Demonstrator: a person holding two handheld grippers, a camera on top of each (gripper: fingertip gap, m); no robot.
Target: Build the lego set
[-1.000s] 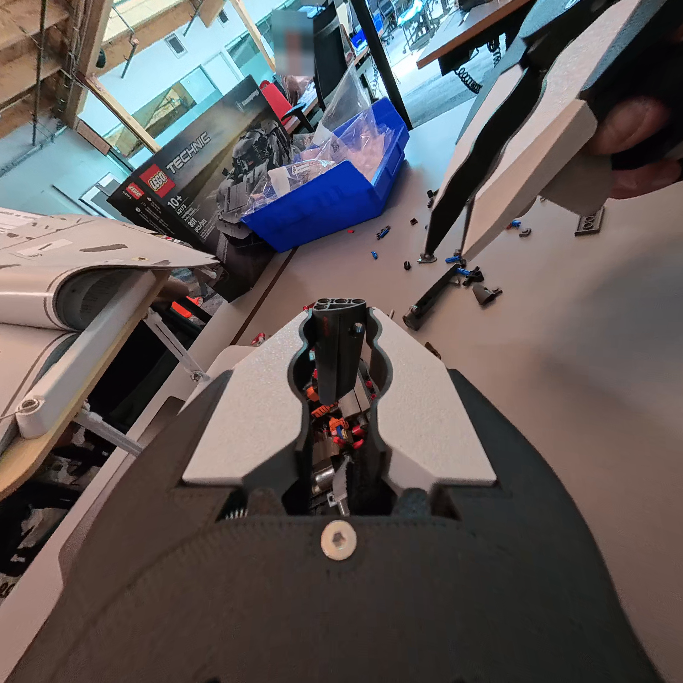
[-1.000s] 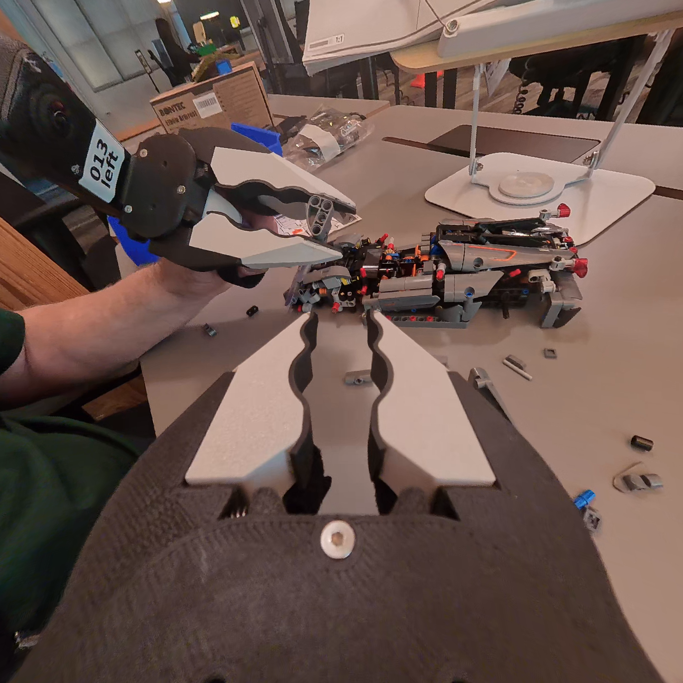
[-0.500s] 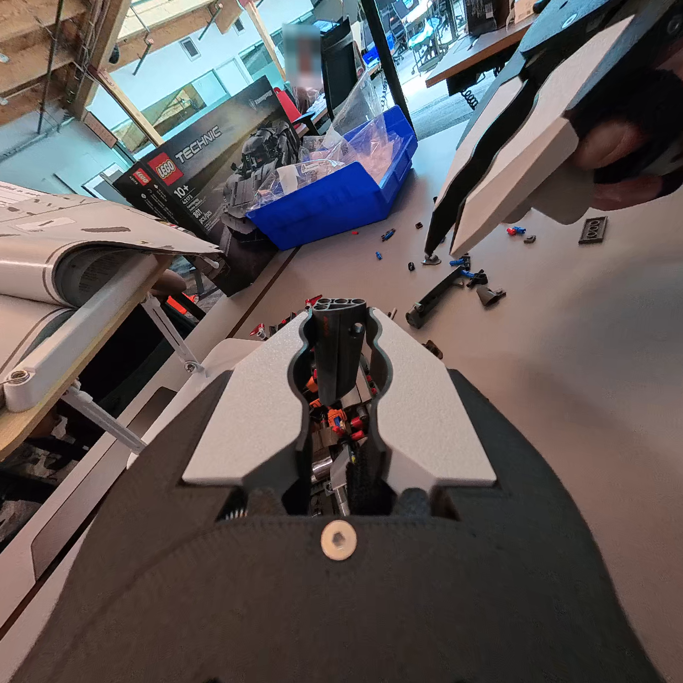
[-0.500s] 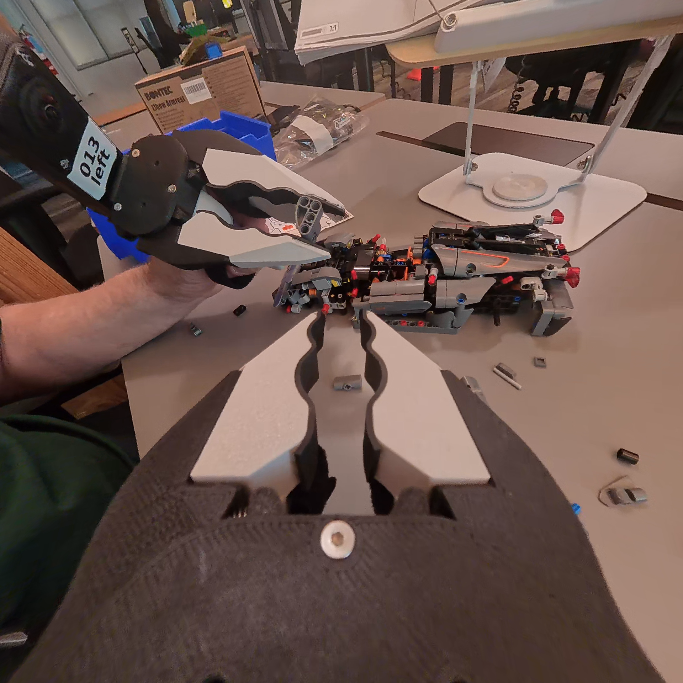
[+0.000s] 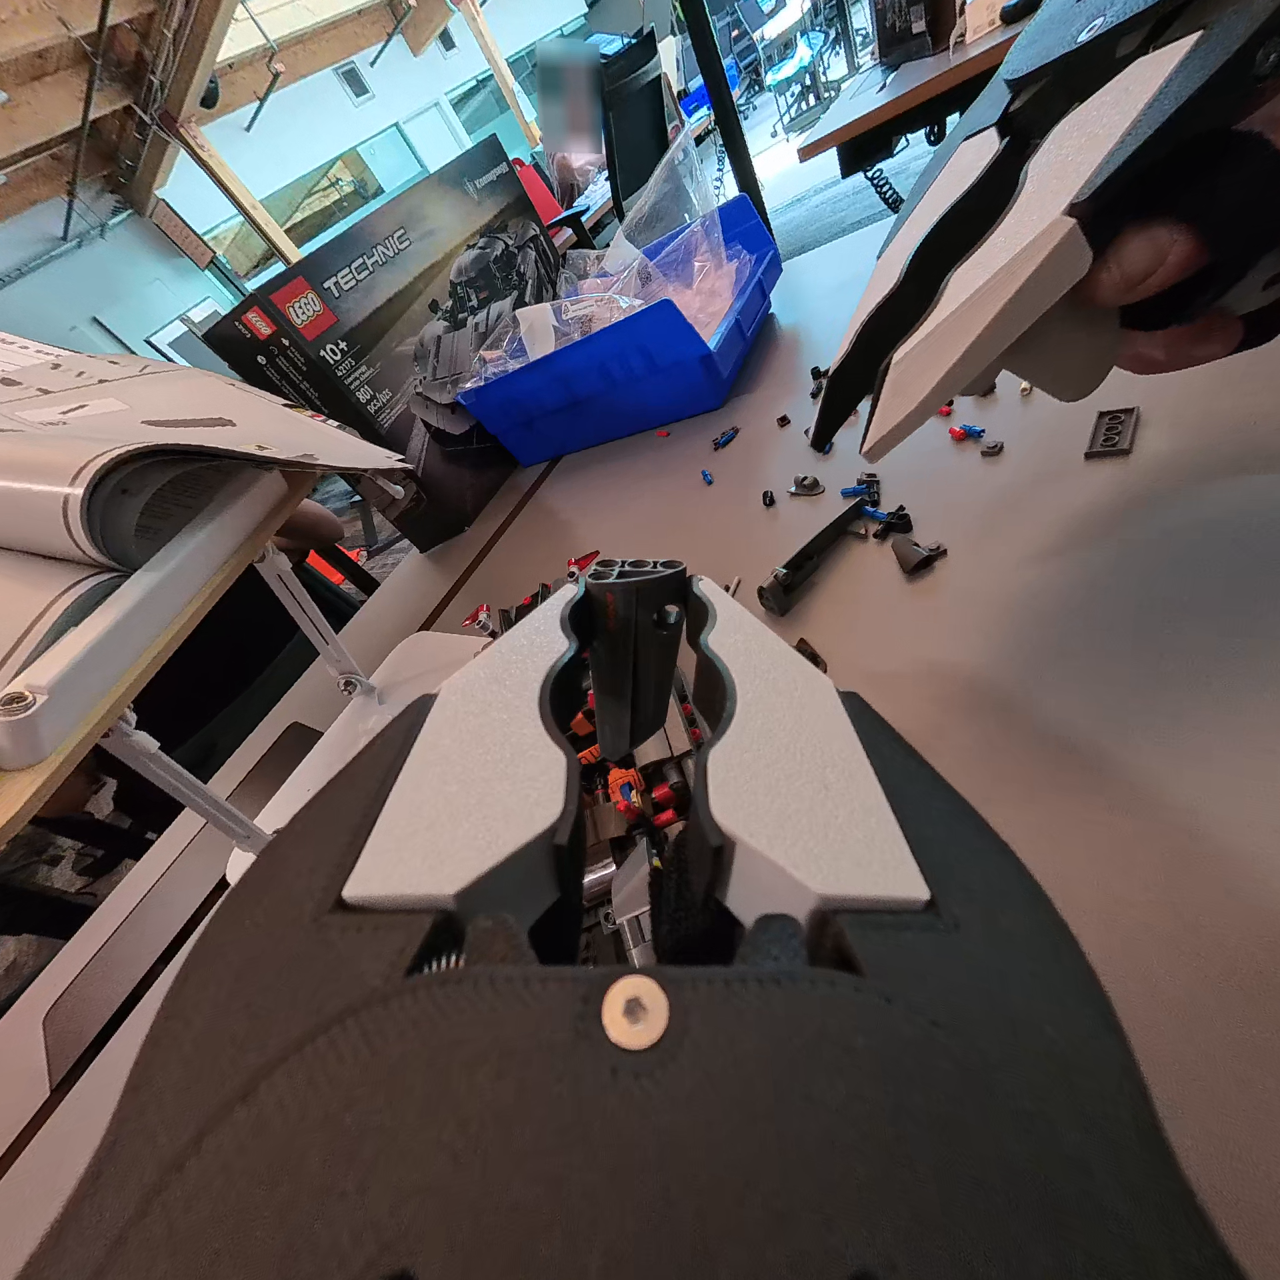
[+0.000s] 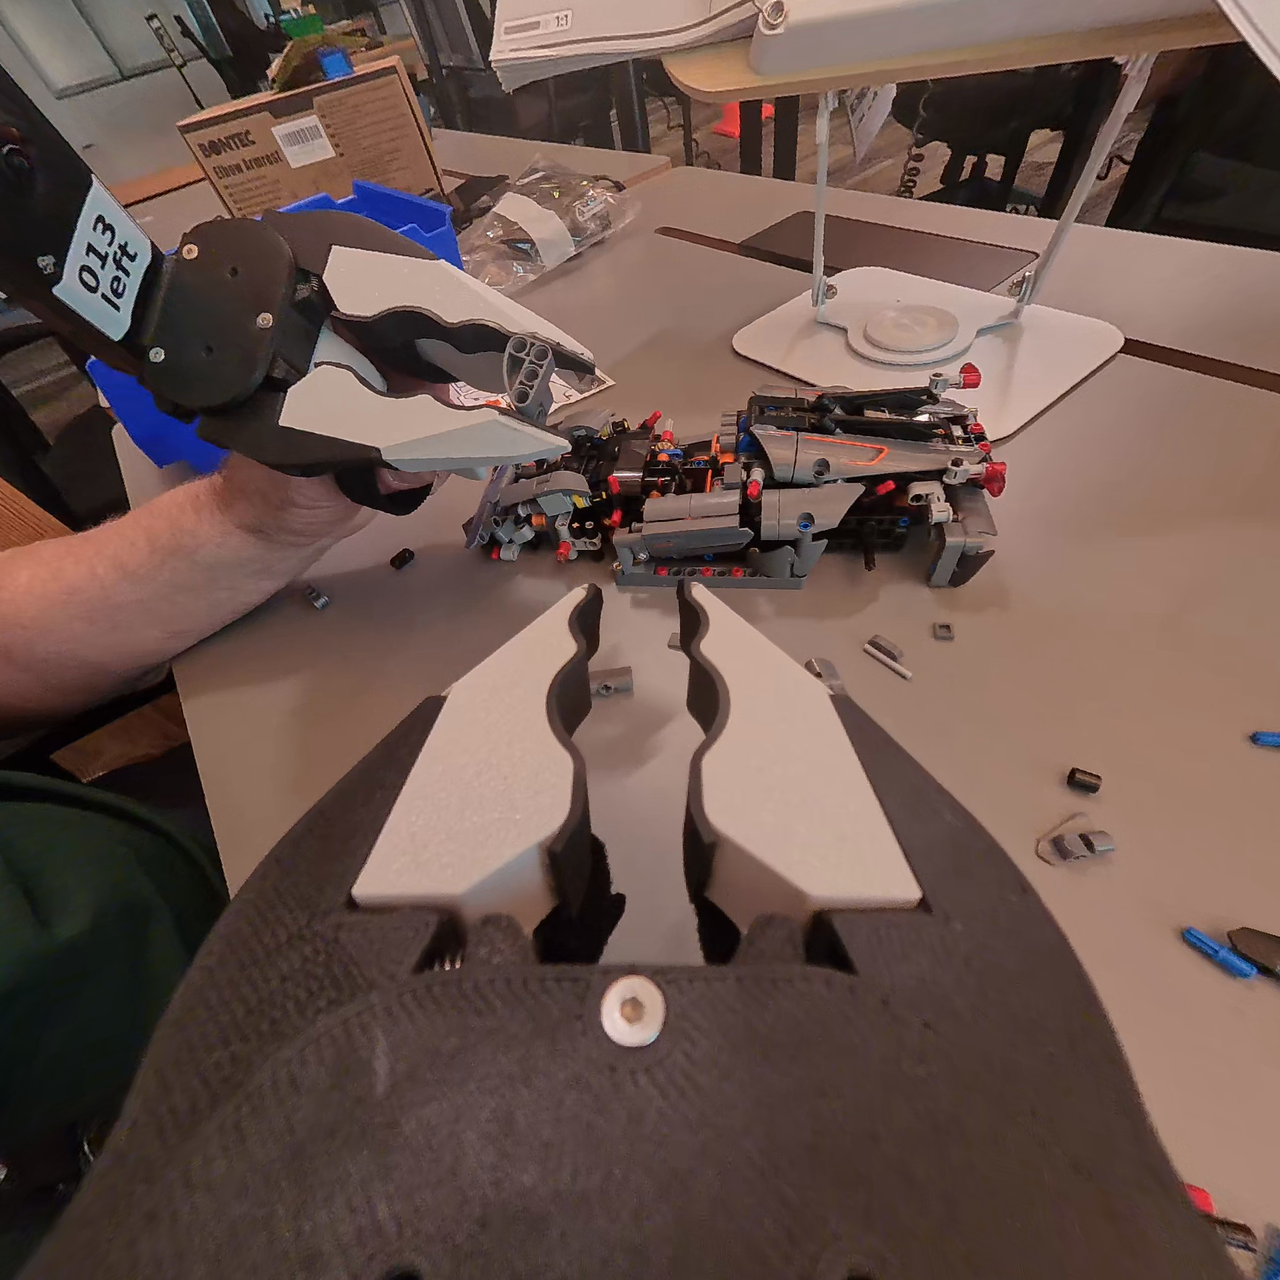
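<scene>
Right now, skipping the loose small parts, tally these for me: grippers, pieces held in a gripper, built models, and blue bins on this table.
Grippers: 2, the left gripper and the right gripper
Held pieces: 1, a dark grey piece clamped in the left gripper; the right gripper is open and holds nothing
Built models: 1, the partly built car
Blue bins: 1, the blue bin
Total: 5

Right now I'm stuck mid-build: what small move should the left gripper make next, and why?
Probably lower the left gripper toward the half-built grey, black and orange car model: it clamps a dark grey curved panel piece just above the model's near end, not yet attached.
</scene>
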